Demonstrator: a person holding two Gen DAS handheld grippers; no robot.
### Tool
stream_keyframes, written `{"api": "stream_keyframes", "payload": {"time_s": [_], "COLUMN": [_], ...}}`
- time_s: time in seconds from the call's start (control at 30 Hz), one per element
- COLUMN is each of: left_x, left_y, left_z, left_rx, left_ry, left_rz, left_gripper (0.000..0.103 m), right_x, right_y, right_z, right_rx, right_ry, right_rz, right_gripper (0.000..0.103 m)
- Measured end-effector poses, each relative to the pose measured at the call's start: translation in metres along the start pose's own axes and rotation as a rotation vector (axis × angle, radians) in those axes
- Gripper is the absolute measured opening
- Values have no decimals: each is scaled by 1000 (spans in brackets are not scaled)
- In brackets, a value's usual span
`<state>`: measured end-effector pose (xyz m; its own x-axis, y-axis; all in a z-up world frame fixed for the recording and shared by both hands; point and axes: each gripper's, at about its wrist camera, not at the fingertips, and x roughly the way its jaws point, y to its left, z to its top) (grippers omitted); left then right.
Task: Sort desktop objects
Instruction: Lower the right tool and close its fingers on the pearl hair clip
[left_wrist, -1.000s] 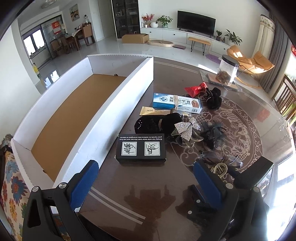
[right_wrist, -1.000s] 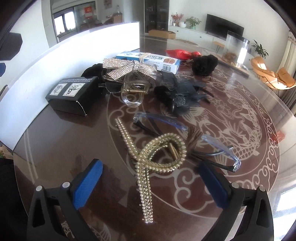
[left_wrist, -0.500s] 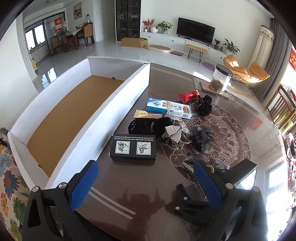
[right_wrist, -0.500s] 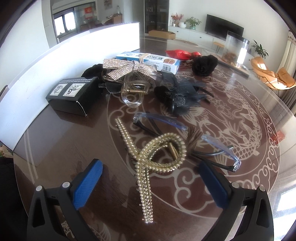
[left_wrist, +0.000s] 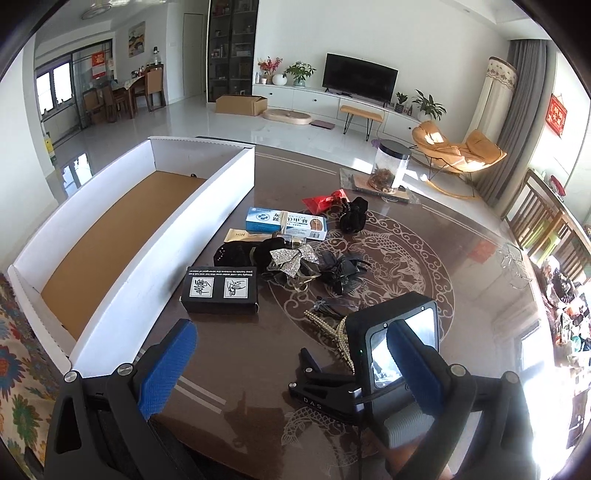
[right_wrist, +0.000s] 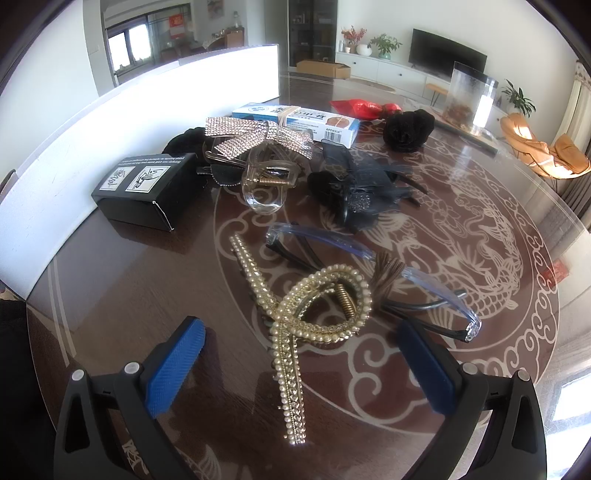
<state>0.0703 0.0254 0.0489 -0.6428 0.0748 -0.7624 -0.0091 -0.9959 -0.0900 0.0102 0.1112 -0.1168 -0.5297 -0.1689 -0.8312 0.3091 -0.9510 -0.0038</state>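
The right gripper (right_wrist: 301, 369) is hovering low over the table (right_wrist: 110, 295), its 2 fingers (right_wrist: 175, 363) spread wide and holding nothing. The pearl hair claw (right_wrist: 310, 310) is lying between them toward 12 o'clock. The left gripper (left_wrist: 295, 369) is hanging wide and empty; the white box (left_wrist: 147, 240) is sitting at its 11 o'clock.

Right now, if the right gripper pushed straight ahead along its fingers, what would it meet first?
Most likely the pearl hair claw, which lies between the open right gripper fingers, just ahead. The clear glasses sit behind it. Depth is uncertain.
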Motion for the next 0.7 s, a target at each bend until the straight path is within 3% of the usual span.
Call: {"api": "stream_keyframes", "payload": {"time_s": [0.57, 0.7], "left_x": [-87, -82], "left_y": [6, 6], "left_z": [-31, -44], "left_rx": [57, 91], "left_ry": [-94, -59], "left_rz": [19, -3], "left_gripper": [103, 103], "right_x": [-1, -1], "right_y": [1, 1], "right_z": [-1, -1], "right_rx": [-1, 0], "right_ry": [-1, -1], "right_rz": [2, 3], "right_gripper": [103, 103]}}
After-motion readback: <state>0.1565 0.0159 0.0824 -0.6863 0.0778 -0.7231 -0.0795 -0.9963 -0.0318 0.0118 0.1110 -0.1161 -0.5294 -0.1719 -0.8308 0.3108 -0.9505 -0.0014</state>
